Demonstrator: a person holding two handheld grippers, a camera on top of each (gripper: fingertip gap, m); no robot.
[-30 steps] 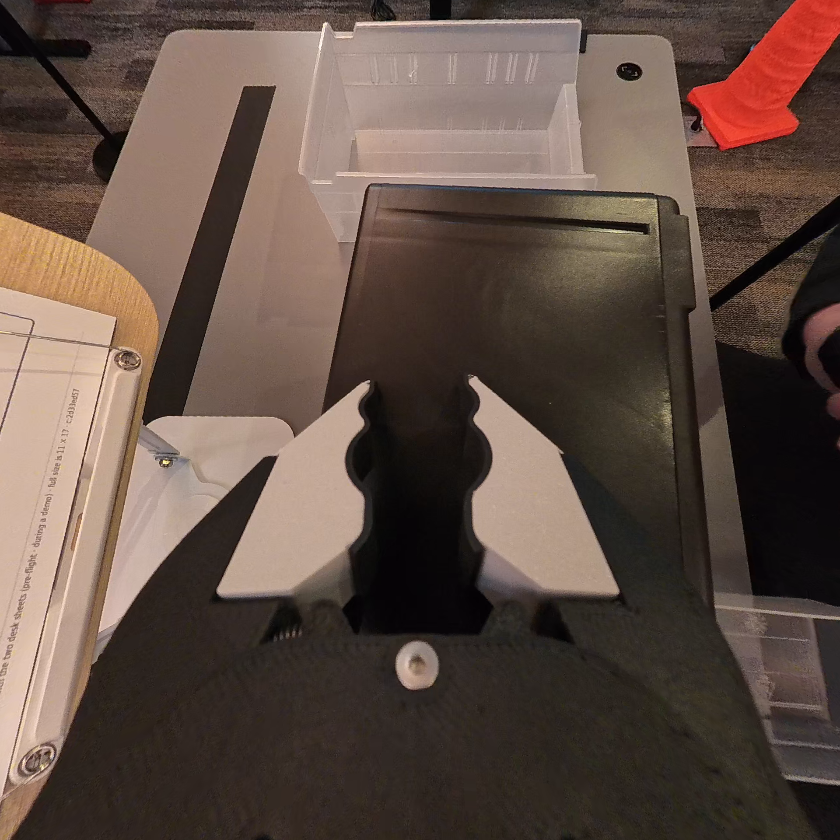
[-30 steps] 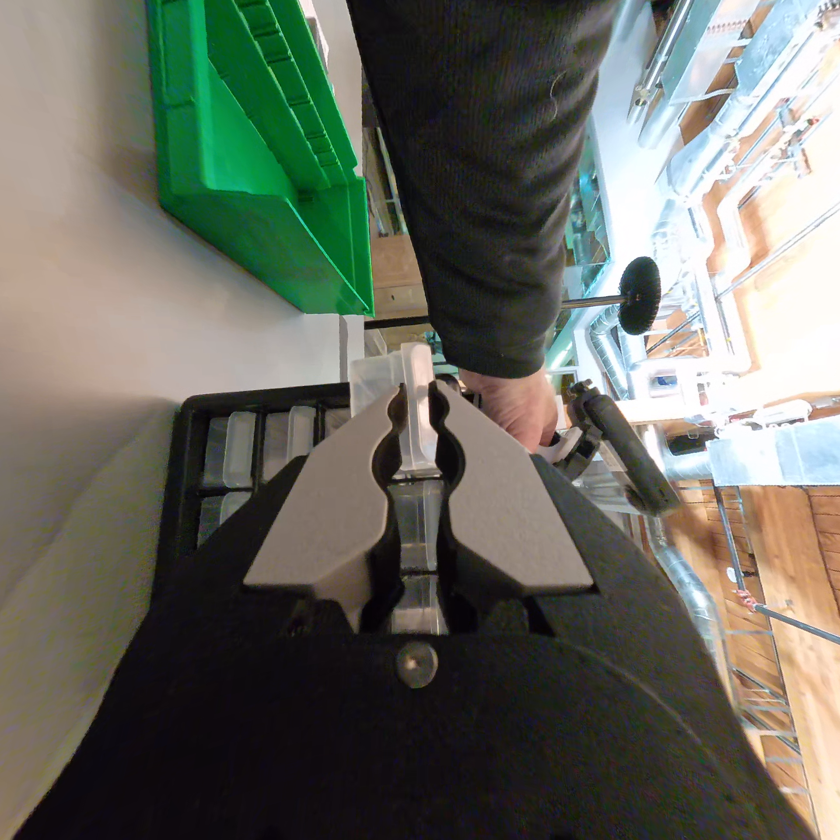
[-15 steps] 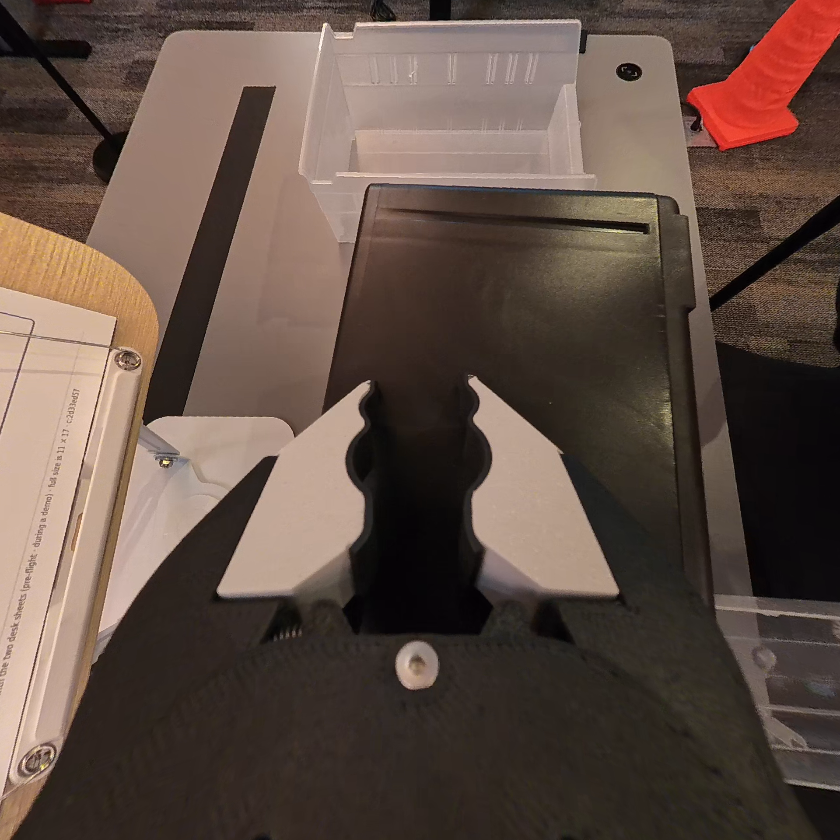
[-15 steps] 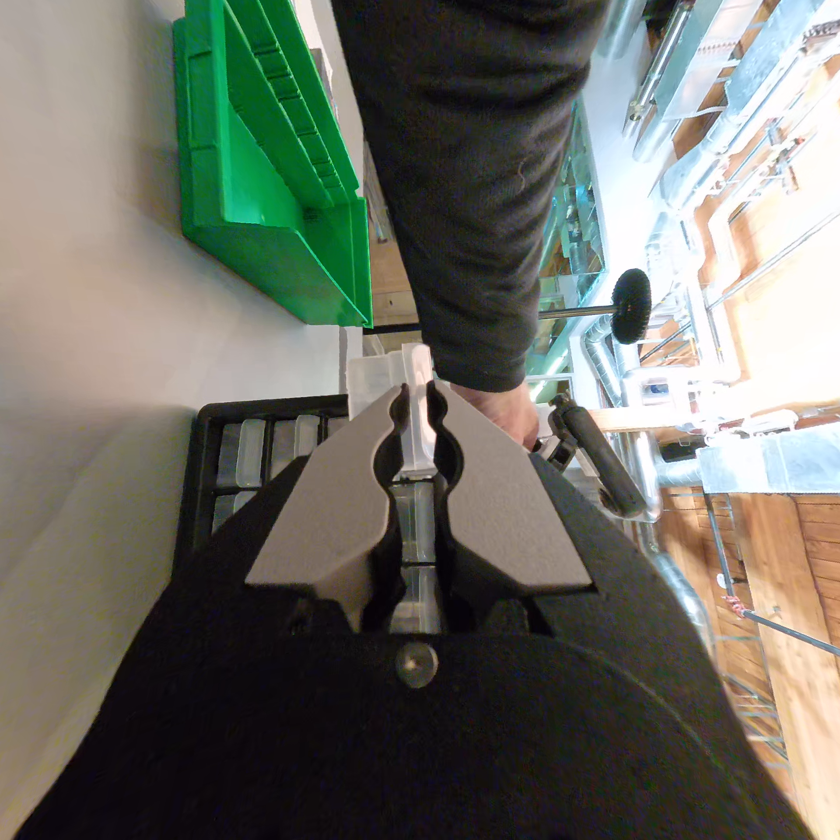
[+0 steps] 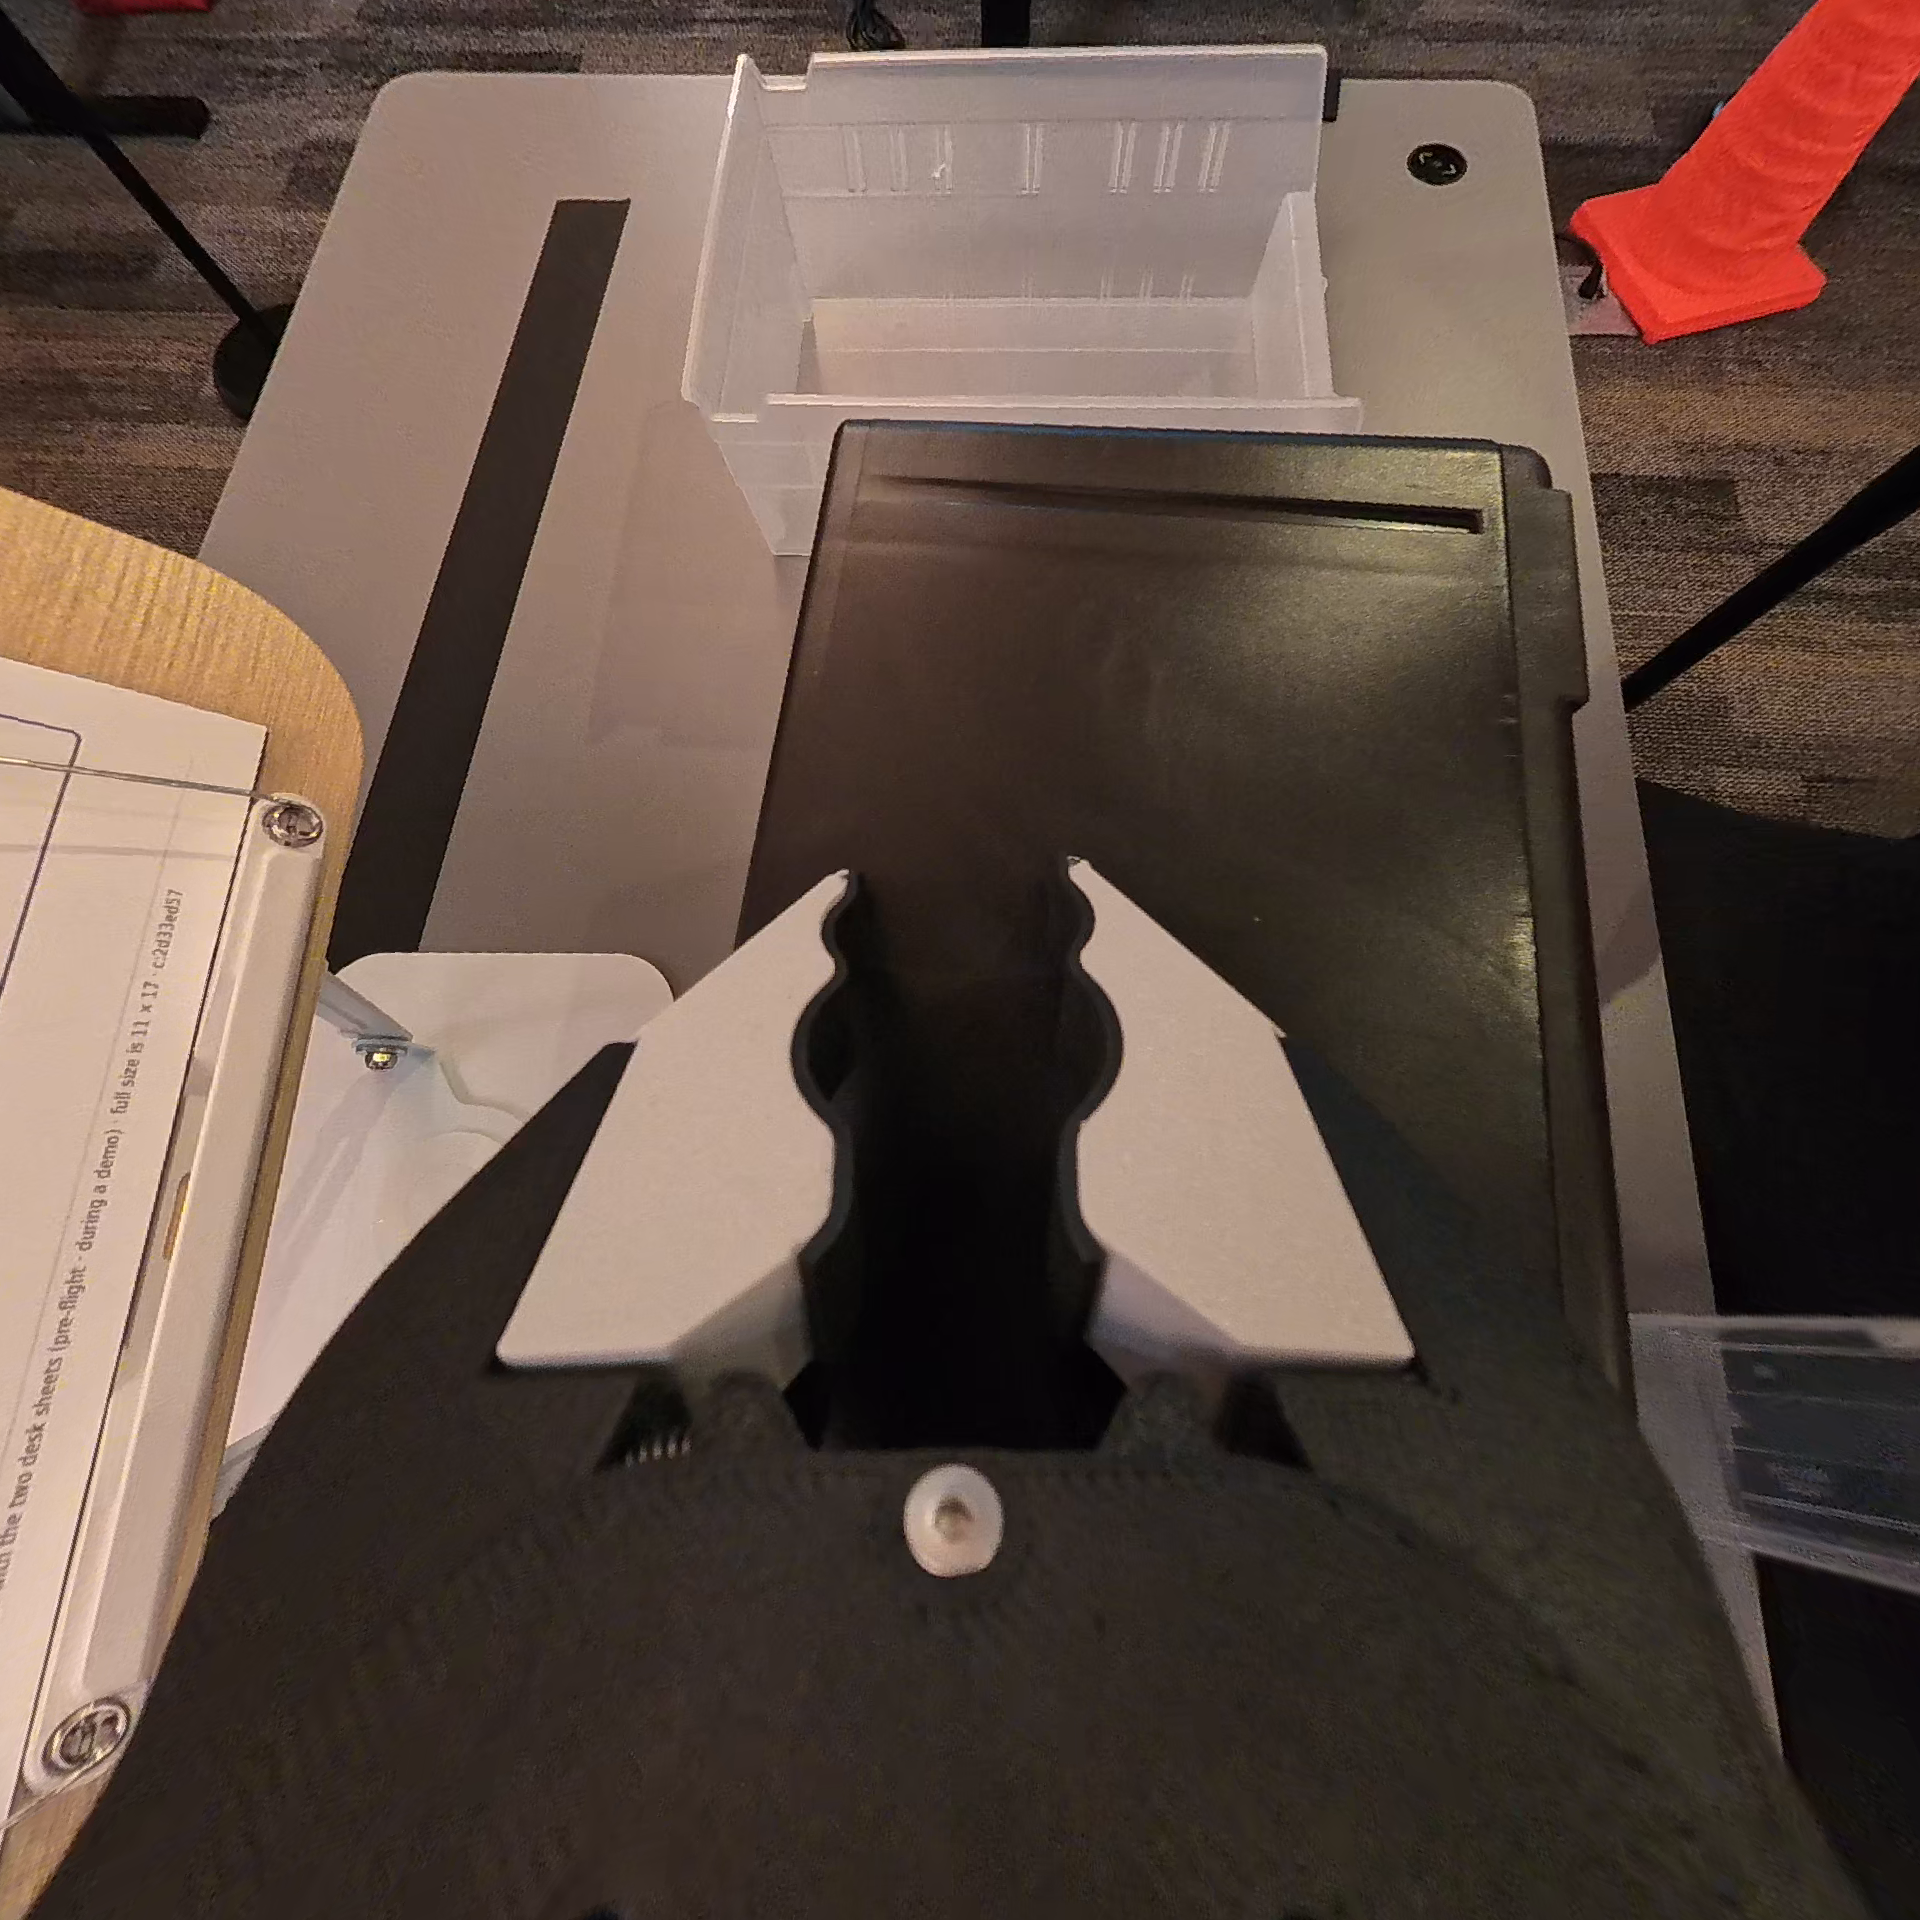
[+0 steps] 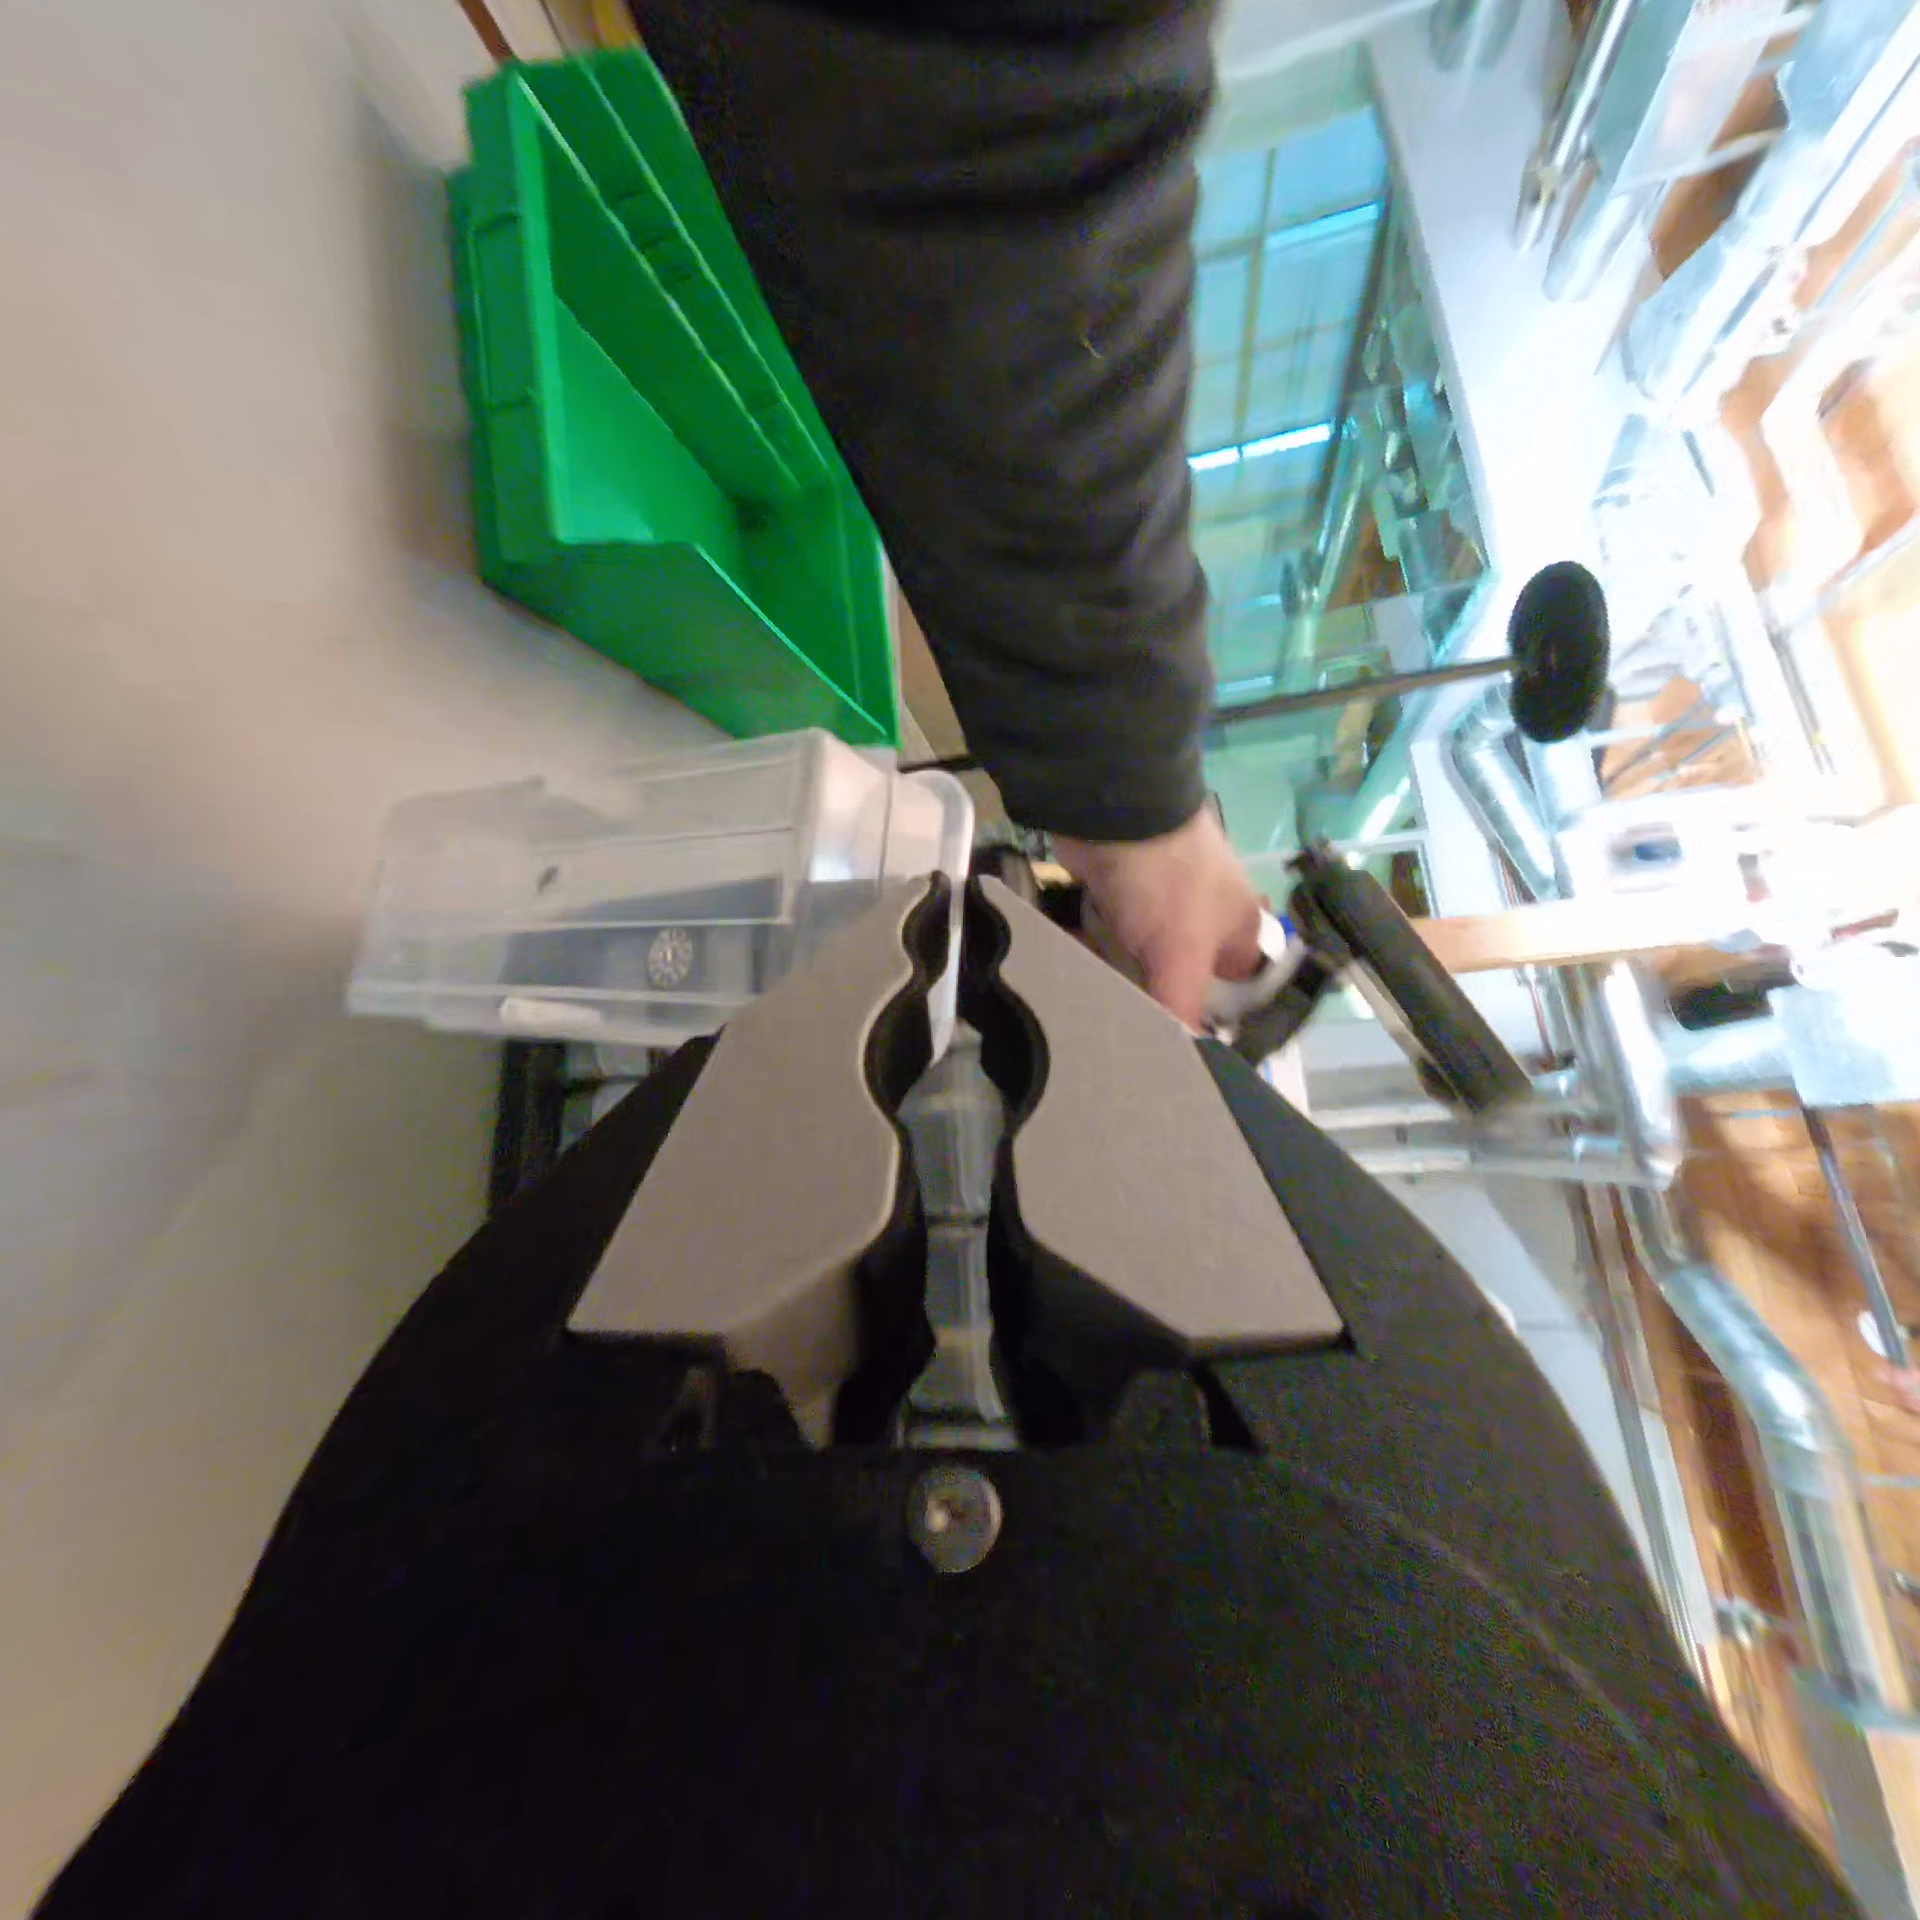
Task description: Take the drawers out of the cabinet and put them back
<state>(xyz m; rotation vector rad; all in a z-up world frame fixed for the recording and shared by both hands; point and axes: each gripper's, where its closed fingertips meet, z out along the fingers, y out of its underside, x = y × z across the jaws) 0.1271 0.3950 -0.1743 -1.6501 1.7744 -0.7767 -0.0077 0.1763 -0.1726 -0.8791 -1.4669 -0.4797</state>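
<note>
The black cabinet (image 5: 1164,727) lies under my left gripper (image 5: 958,873), which is open and empty over its top; I cannot tell if it touches. A large clear drawer (image 5: 1023,270) stands on the grey table (image 5: 499,312) beyond the cabinet. My right gripper (image 6: 961,888) is shut on the front lip of a small clear drawer (image 6: 623,894), which is held clear of the cabinet's black frame (image 6: 525,1101). This drawer also shows in the left wrist view (image 5: 1808,1455) at the lower right, beside the cabinet.
A green bin (image 6: 644,436) lies on the table past the small drawer. A person's sleeve (image 6: 997,364) and hand (image 6: 1164,925) hold the left gripper. A wooden board with papers (image 5: 125,1039) is at the left. An orange cone (image 5: 1745,177) lies on the carpet.
My right gripper has pulled the small clear drawer out of the cabinet and swung it; its whole side now shows. My left gripper has not moved.
</note>
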